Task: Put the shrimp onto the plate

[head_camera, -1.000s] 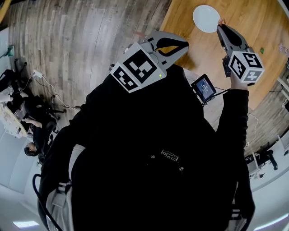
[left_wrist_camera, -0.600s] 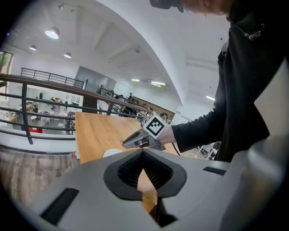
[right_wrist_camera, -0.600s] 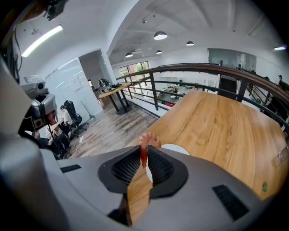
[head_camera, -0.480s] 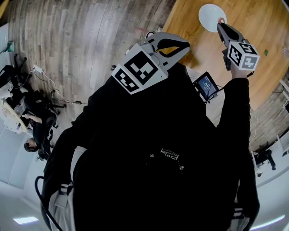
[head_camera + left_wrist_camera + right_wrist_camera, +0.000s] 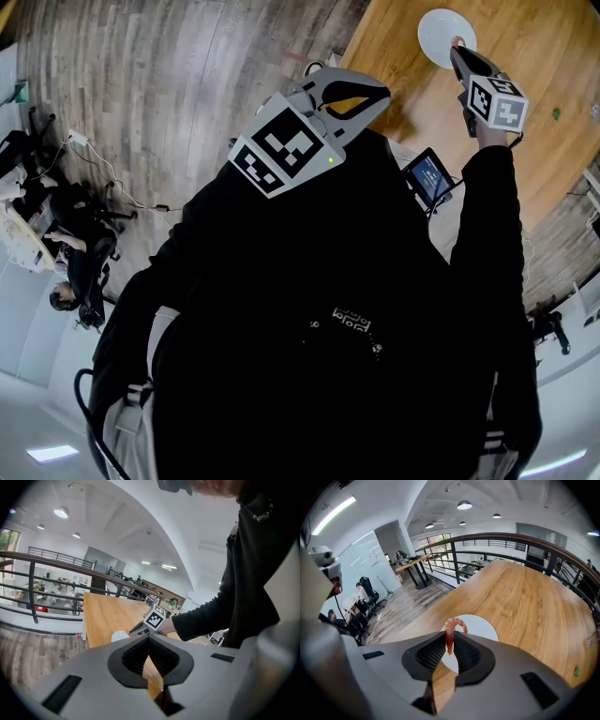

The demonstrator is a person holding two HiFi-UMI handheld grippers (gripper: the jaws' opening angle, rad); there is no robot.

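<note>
Holding the shrimp (image 5: 451,629) clamped by its tail end between the tips of my right tongs (image 5: 450,638), I have its curled body standing up past the tips, over the near part of the white plate (image 5: 483,626). The plate sits on the wooden table (image 5: 525,597), close to its edge. I cannot tell whether the shrimp touches the plate. My left tongs (image 5: 149,638) are closed tip to tip on nothing, held near my chest, well apart from the plate.
</note>
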